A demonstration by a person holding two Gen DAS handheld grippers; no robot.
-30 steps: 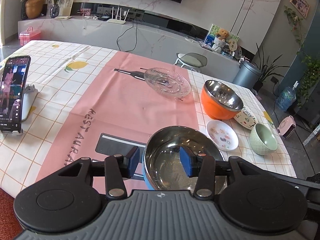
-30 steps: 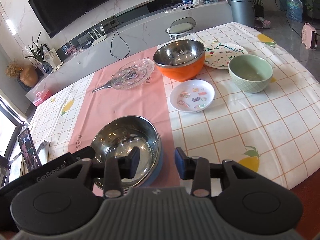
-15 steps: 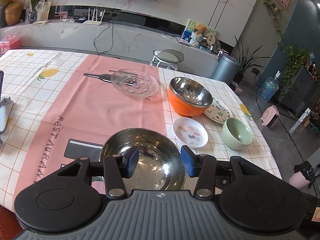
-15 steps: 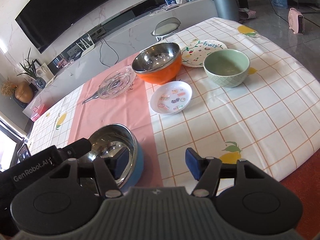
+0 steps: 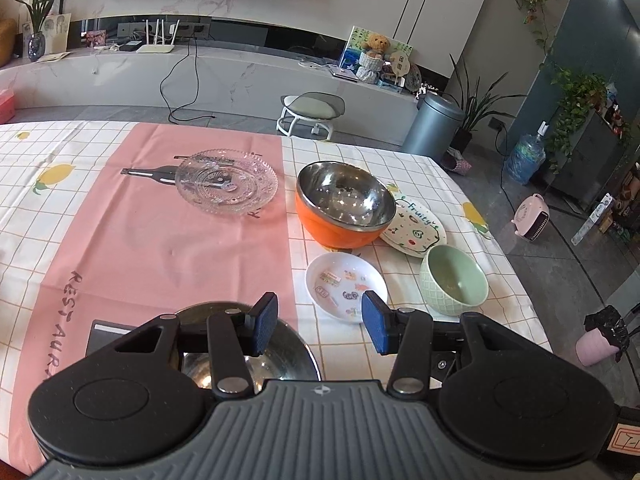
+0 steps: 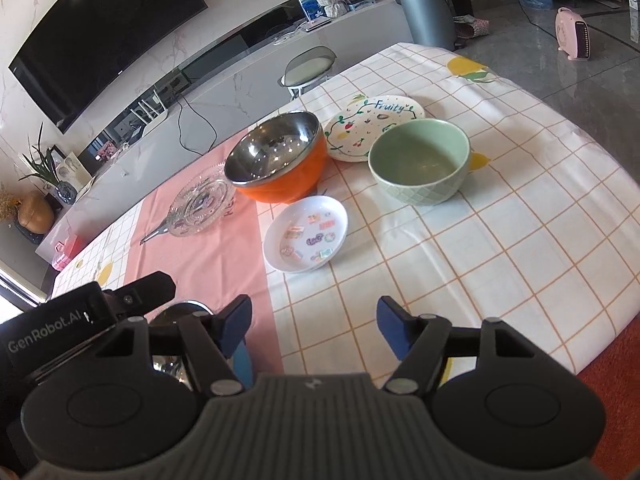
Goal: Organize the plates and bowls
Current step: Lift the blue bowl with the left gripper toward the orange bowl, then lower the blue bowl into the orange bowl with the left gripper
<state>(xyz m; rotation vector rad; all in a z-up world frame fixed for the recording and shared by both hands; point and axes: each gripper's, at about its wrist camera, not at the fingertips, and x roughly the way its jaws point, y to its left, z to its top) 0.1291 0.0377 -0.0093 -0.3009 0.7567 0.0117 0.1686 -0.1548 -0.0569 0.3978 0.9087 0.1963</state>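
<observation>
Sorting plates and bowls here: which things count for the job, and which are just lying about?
Job: glass plate, orange bowl, Fruity plate, green bowl, small sticker dish, steel bowl.

Lying about: stool, bin, pink heater.

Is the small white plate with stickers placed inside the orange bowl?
No. The small white plate lies flat on the tablecloth, in front of the orange bowl, whose steel inside holds nothing.

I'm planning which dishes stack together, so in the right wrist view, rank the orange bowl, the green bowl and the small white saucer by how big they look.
1. orange bowl and green bowl: too alike in width to rank.
2. small white saucer: smallest, though it lies nearest the camera.
</observation>
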